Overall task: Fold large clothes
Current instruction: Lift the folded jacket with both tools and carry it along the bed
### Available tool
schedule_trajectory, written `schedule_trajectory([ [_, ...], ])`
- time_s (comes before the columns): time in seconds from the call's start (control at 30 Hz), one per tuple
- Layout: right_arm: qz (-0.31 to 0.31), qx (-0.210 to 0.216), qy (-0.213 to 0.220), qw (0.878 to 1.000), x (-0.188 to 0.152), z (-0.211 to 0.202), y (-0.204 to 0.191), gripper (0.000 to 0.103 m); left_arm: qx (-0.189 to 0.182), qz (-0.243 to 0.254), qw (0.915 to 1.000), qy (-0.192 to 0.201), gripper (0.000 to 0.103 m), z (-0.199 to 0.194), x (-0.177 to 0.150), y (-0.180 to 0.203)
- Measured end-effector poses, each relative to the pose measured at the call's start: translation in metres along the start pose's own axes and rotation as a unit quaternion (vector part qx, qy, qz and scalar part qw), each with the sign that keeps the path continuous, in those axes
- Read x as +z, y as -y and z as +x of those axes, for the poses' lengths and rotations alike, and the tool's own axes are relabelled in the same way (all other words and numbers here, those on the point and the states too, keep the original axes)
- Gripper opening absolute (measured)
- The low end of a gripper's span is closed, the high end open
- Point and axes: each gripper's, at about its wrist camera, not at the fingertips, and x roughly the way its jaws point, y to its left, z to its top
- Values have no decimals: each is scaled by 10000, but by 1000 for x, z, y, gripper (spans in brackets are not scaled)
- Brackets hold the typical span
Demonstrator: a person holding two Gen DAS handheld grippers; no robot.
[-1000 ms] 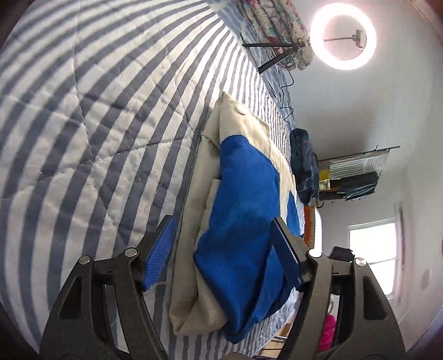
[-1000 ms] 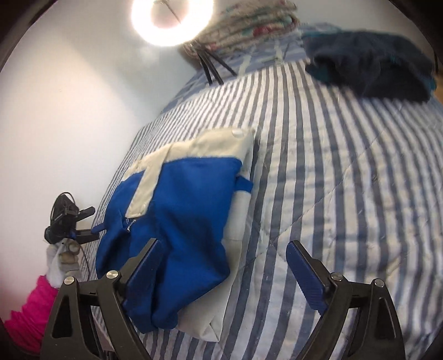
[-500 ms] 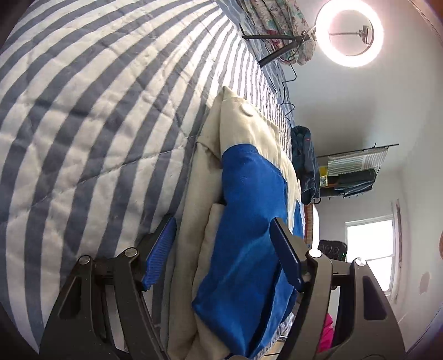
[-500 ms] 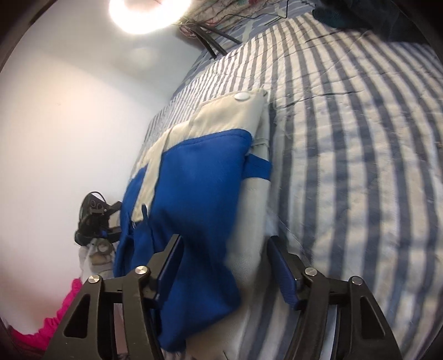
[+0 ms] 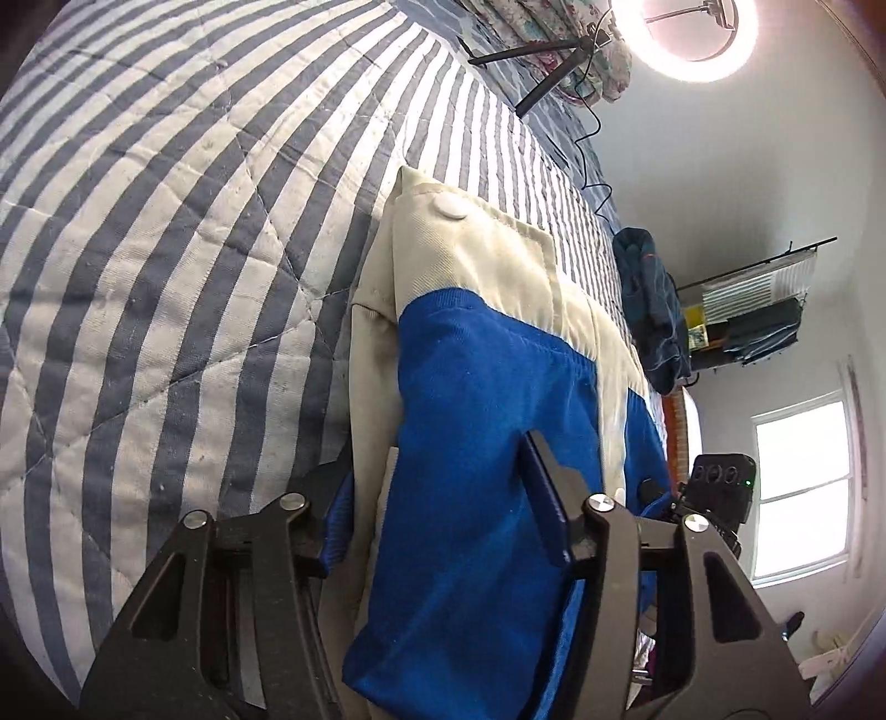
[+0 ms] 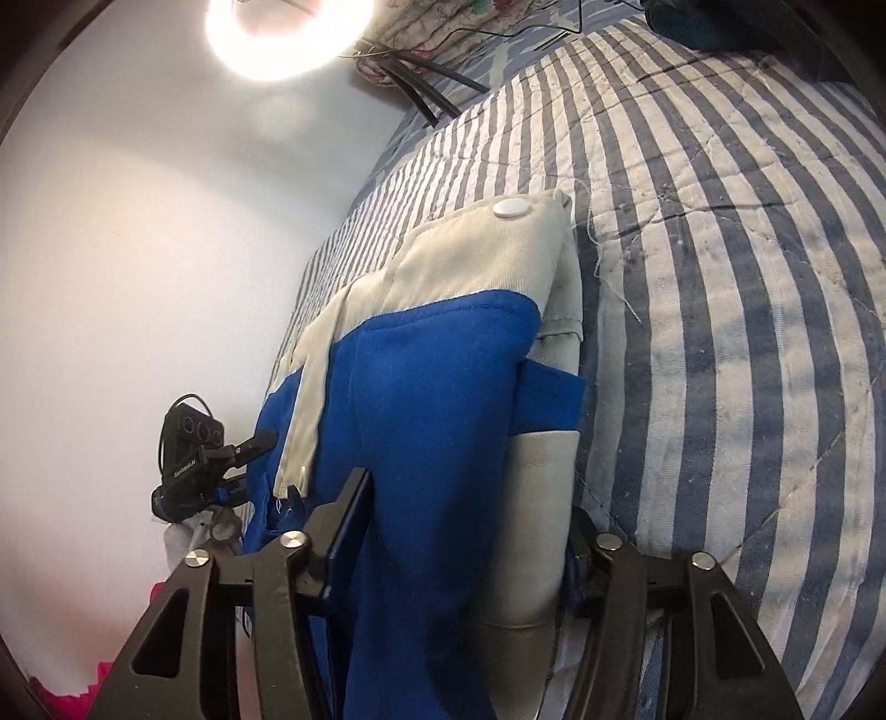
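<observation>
A folded jacket [image 5: 487, 421], blue with cream panels and a white snap button, lies on a blue-and-white striped quilt [image 5: 166, 277]. My left gripper [image 5: 437, 465] straddles the jacket's near end. Its jaws are closing, with the left pad against the cream edge and the right pad pressed into the blue cloth. In the right wrist view the same jacket [image 6: 443, 387] fills my right gripper [image 6: 470, 498]. Those jaws are closing too: the left finger [image 6: 346, 531] bears on the blue fabric, and the right finger is mostly hidden behind a cream fold.
A lit ring light [image 5: 692, 39] on a tripod and floral bedding [image 5: 554, 44] are at the quilt's far end. Dark blue clothes [image 5: 650, 310] lie near the bed's edge. A black camera unit [image 6: 188, 459] stands past the jacket, off the bed. Striped quilt [image 6: 747, 277] stretches wide beside the jacket.
Both grippers have moved forward onto the jacket's near end. Their jaws, wide apart a second ago, have narrowed until the pads press the folded cloth.
</observation>
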Motion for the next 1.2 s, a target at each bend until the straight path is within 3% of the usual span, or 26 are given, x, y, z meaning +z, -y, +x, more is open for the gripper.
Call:
schedule_trajectory([
  [0.27,-504,-635,154,9966,3,-7,-43,37,456,403,9978,250,34,-3,-2,39],
  [0.53,-1154,-1251,233,9851,-2,-12,-101,32,731,875,9916,605,25,-11,-15,92],
  [0.77,-1624,-1550,299,9740,-13,-19,-144,30,786,1396,9846,695,22,-18,-35,146],
  [1.2,-2160,-2161,548,9506,-42,-74,-182,30,730,2028,9748,581,21,-10,-63,224],
])
